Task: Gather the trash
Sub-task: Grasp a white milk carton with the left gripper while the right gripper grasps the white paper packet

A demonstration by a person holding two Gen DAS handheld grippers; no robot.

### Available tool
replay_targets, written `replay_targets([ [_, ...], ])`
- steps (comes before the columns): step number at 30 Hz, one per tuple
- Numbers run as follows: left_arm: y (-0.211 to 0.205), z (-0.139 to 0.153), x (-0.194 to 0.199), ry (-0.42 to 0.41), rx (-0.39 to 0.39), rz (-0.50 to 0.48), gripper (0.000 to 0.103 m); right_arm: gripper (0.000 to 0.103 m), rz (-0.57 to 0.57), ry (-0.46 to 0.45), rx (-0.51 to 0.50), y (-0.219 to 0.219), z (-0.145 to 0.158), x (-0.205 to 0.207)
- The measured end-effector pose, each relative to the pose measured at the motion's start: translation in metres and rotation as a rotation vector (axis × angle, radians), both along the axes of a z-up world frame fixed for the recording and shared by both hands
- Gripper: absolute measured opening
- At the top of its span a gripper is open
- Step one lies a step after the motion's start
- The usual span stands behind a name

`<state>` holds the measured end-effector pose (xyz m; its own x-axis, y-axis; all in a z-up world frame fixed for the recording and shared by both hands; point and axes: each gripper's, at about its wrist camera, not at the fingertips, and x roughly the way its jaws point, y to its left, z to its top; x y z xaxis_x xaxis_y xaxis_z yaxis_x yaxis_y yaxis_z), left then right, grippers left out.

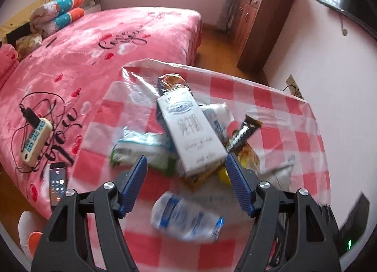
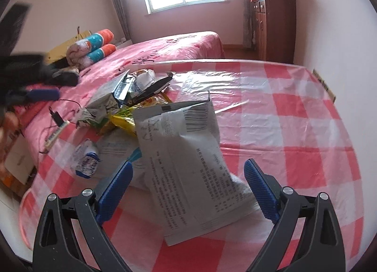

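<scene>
A pile of trash lies on a red-and-white checked tablecloth (image 1: 278, 130). In the left wrist view a white milk carton (image 1: 190, 130) tops the pile, with a green-white carton (image 1: 141, 151), a black snack wrapper (image 1: 245, 132) and yellow wrappers beside it. A crushed plastic bottle (image 1: 186, 217) lies blurred between and below the fingers of my open, empty left gripper (image 1: 186, 161). In the right wrist view a grey printed foil bag (image 2: 188, 161) lies between the fingers of my open right gripper (image 2: 188, 165), not clamped. The bottle (image 2: 86, 158) and the pile (image 2: 127, 97) lie to its left.
A pink bed (image 1: 94, 55) stands left of the table, with a power strip (image 1: 35, 140), cables and a phone (image 1: 57, 180) on it. A wooden cabinet (image 1: 259, 29) topped with blankets stands by the far wall. The tablecloth's right part (image 2: 282, 118) is bare.
</scene>
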<state>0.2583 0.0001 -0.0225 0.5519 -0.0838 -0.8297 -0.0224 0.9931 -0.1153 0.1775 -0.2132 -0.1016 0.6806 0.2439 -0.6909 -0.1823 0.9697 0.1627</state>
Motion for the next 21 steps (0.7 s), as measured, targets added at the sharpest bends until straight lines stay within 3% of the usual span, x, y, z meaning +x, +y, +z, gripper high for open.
replay_targets([
  [5,-0.007,-0.021,0.037,0.063,0.037,0.033,0.07,0.094,0.016,0.03,-0.012,0.002,-0.006,0.008],
  [10,-0.007,-0.026,0.058,0.058,0.049,0.053,0.068,0.094,0.032,0.058,0.019,0.004,-0.01,0.016],
  [14,-0.012,-0.035,0.066,0.1,0.048,0.045,0.065,0.094,0.037,0.064,0.003,0.008,-0.012,0.018],
  [21,-0.015,-0.047,0.065,0.076,0.047,0.053,0.059,0.094,0.037,0.063,0.07,-0.003,-0.011,0.02],
])
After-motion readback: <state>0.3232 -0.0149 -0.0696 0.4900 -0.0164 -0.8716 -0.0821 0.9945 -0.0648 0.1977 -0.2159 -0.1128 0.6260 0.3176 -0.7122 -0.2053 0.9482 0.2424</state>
